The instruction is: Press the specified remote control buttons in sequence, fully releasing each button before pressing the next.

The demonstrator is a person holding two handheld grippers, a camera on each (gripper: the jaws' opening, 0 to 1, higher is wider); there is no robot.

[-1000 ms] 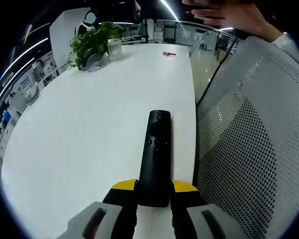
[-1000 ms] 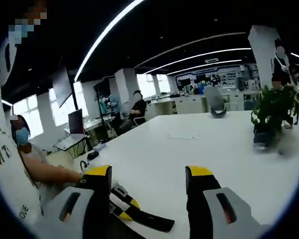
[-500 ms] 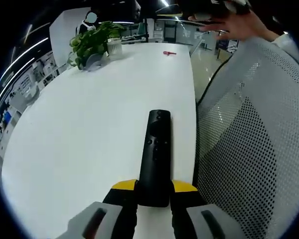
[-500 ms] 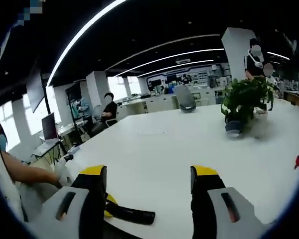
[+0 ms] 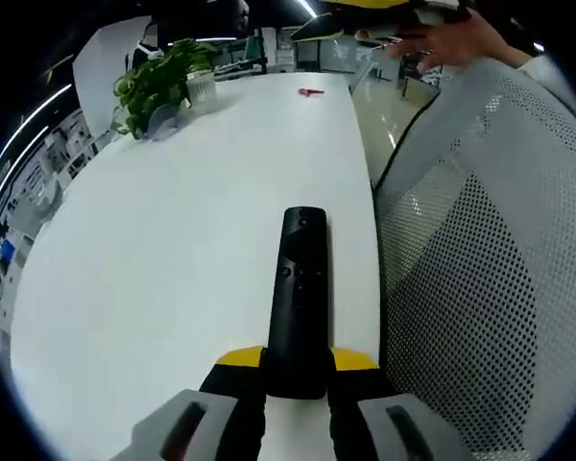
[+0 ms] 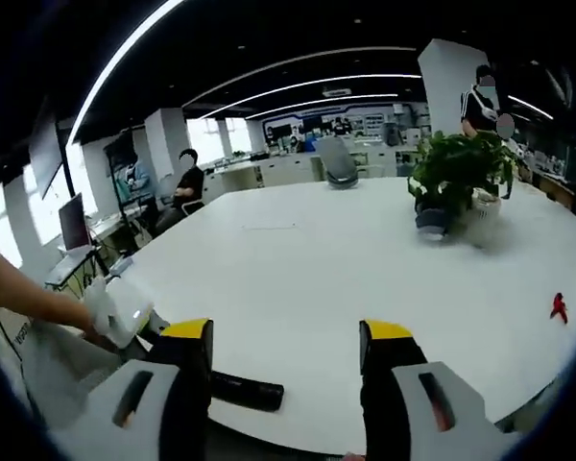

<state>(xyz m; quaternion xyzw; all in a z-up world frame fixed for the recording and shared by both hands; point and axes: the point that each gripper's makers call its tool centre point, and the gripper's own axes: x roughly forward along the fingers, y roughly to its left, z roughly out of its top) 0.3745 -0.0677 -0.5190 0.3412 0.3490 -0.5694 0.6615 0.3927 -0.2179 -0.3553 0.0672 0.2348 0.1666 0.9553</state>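
Observation:
A black remote control [image 5: 299,293] lies lengthwise along the white table [image 5: 163,240], close to its right edge. My left gripper [image 5: 298,361] is shut on its near end, yellow-tipped jaws on either side. In the right gripper view the remote's far end [image 6: 242,392] pokes out low between the jaws, near the table's front edge. My right gripper [image 6: 286,338] hovers above it, open with nothing between its fingers. A person's hand [image 5: 453,40] shows at the top of the left gripper view.
A potted plant [image 5: 156,81] [image 6: 451,177] stands at the far end of the table, with a small red object [image 5: 310,92] [image 6: 558,307] nearby. A grey mesh chair back [image 5: 480,279] rises just right of the table edge. People sit at desks beyond [image 6: 185,180].
The right gripper view has swung right and down, so the plant sits nearer centre and the red object has come in. The left gripper still holds the remote in place.

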